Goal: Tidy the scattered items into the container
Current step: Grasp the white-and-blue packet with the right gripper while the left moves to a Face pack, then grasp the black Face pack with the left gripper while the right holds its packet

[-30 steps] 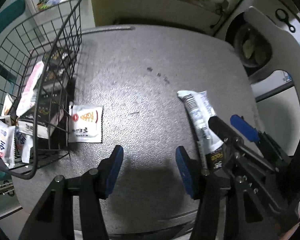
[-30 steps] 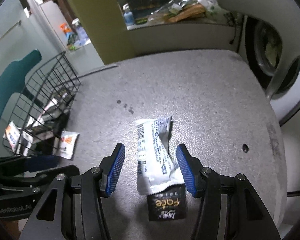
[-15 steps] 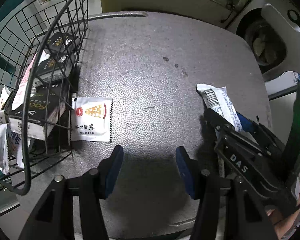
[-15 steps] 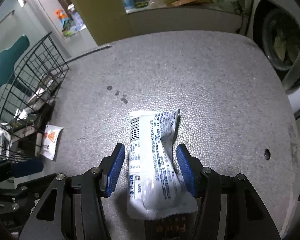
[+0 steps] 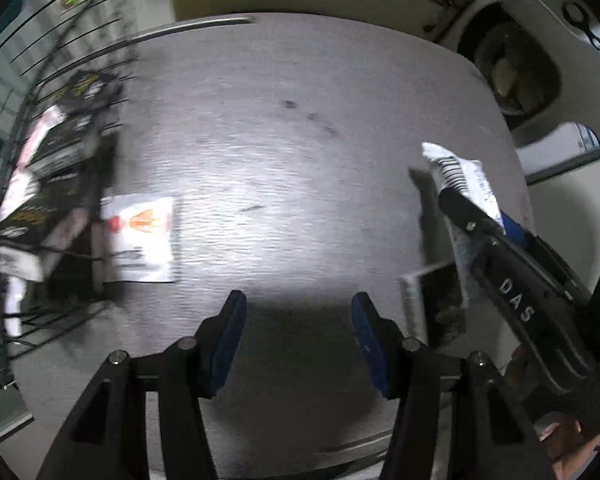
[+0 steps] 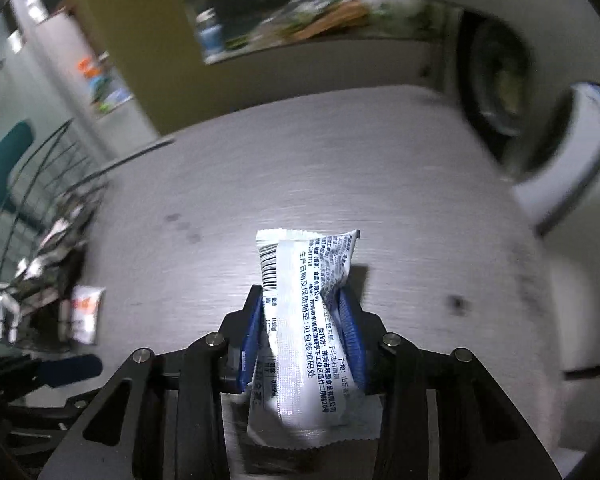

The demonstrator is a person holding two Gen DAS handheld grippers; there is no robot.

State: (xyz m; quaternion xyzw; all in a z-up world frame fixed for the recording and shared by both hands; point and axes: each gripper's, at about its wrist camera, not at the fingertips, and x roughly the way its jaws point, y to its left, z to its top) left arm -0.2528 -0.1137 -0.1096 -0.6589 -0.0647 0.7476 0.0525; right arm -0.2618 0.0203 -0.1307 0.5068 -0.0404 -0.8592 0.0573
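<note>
My right gripper (image 6: 302, 332) is shut on a white snack packet (image 6: 304, 320) with a barcode and blue print, held above the grey table; the packet also shows in the left wrist view (image 5: 460, 184). A dark packet (image 5: 440, 304) lies on the table under it. My left gripper (image 5: 296, 336) is open and empty over the table's near edge. A white sachet with a red and orange print (image 5: 140, 236) lies flat on the table beside the black wire basket (image 5: 40, 92), which holds several packets at the left.
The round grey table (image 5: 280, 152) has a few dark specks. A washing machine (image 6: 496, 80) stands at the right behind it. A teal chair (image 6: 0, 152) stands behind the basket (image 6: 40, 208). A cluttered ledge runs along the back.
My right gripper has closed on the white snack packet and lifted it off the table. My left gripper has shifted a little and stays open.
</note>
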